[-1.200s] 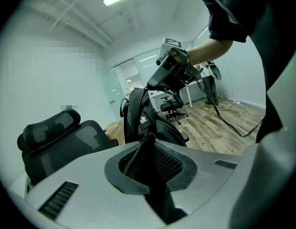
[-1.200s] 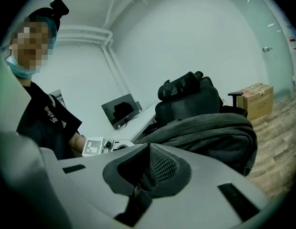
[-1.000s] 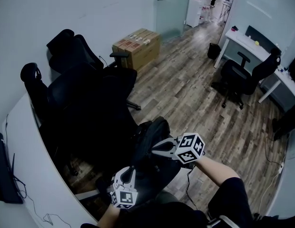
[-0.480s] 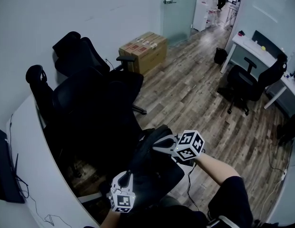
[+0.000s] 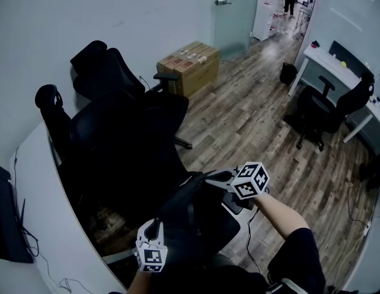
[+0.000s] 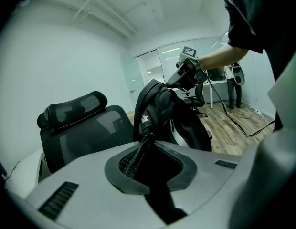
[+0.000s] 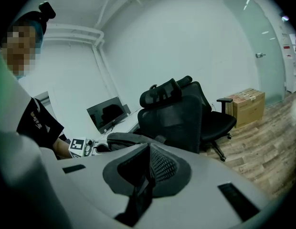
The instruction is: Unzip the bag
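Here's the bag (image 5: 187, 198), black, low in the middle of the head view and right in front of the person, standing up between both tools. The left claw (image 5: 154, 228) reaches up at its near lower edge. In the left gripper view the jaws are pressed almost together, and their tips nip a small piece of the bag where the fabric comes down to meet them. It's too dark there to tell whether that piece is the zip tab. Over on the other side, the right claw (image 5: 209, 177) comes in level from the right and meets the very top of the bag. Its jaws are squeezed tight, pinching the top edge, and the right gripper view shows a strip of dark fabric running just behind the tips. The person's bare forearm (image 5: 279, 210) leads back from that claw to a black sleeve.

Around them, black office chairs (image 5: 125, 133) crowd just behind the bag, and a curved white desk (image 5: 49, 213) sweeps along the left. A cardboard box (image 5: 189, 66) sits on the wooden floor (image 5: 251, 121) by the wall, well apart from the bag
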The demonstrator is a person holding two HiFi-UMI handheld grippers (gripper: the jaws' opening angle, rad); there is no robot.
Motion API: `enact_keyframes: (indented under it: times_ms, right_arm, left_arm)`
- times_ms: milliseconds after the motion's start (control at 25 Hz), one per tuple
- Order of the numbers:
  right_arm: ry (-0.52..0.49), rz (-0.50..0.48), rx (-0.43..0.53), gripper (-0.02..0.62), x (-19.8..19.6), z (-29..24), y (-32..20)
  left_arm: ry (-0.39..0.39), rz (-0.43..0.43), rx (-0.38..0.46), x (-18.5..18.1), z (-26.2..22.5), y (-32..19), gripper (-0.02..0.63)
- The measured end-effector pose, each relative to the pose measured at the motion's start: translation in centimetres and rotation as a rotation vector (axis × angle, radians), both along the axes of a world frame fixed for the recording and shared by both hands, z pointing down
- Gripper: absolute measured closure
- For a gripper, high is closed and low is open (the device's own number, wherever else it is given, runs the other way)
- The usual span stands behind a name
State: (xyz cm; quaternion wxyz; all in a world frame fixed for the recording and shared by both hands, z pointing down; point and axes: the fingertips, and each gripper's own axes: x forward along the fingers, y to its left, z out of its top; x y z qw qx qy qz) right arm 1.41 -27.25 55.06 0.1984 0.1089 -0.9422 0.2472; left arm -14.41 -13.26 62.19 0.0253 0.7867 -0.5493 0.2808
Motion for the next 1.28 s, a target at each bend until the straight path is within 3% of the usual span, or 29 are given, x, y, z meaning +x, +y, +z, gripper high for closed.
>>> enact_keyframes:
  times_ms: [560,1280]
  right_arm:
    - [-0.005,0.255,-0.084,0.548,5.9,2.6,-4.0]
    - [-0.075,0.559,-0.232,0.548,12.5,8.7,-3.9]
  left_arm:
    - [0.021,-0.019,-0.006,-0.9,-0.2,-2.7,0.552]
    - [0.015,0.028,-0.003,1.0,0.1,-3.1,0.552]
